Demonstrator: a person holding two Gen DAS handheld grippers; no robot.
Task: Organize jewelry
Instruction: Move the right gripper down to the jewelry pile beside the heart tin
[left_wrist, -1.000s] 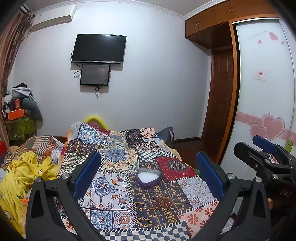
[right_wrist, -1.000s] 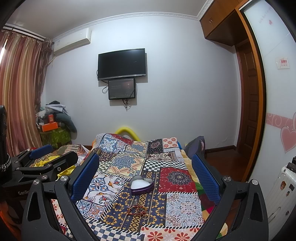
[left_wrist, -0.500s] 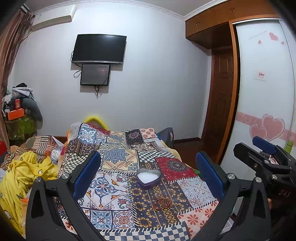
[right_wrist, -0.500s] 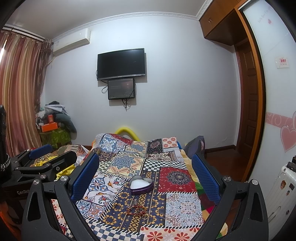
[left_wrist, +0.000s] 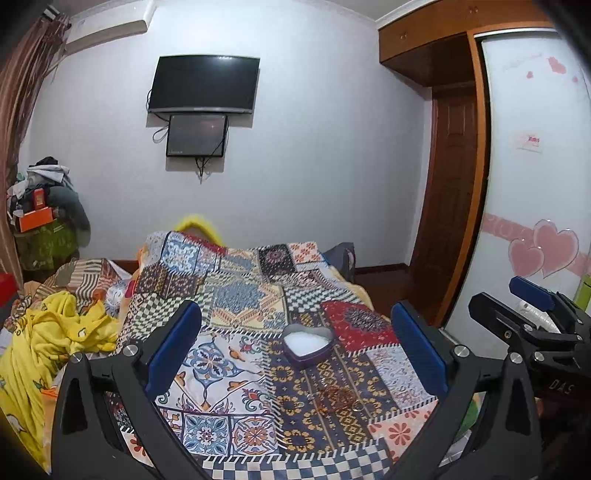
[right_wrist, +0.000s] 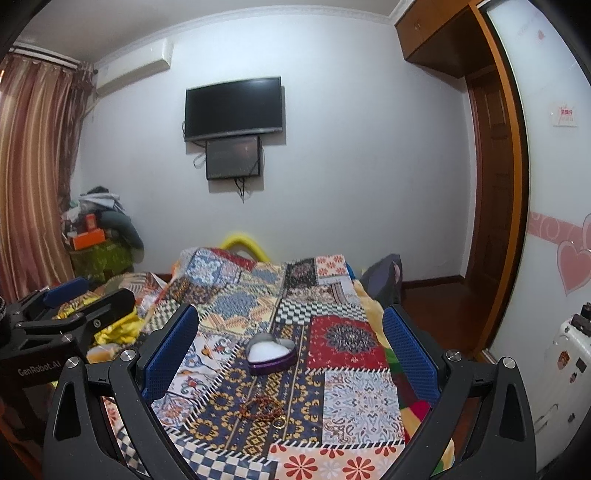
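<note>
A purple heart-shaped jewelry box (left_wrist: 308, 346) with a white lining sits open on the patchwork bedspread (left_wrist: 229, 295); it also shows in the right wrist view (right_wrist: 271, 352). A small pile of jewelry (left_wrist: 338, 397), a reddish bead chain with a ring, lies in front of the box, and shows in the right wrist view (right_wrist: 264, 406) too. My left gripper (left_wrist: 295, 354) is open and empty, held above the near end of the bed. My right gripper (right_wrist: 290, 350) is open and empty beside it, and its side shows at the right of the left wrist view (left_wrist: 532, 321).
Yellow clothes (left_wrist: 48, 343) are heaped left of the bed. A cluttered stand (right_wrist: 96, 240) is in the far left corner. A wardrobe with heart decals (left_wrist: 535, 221) and a wooden door (left_wrist: 454, 206) are on the right. A white suitcase (right_wrist: 569, 369) stands at lower right.
</note>
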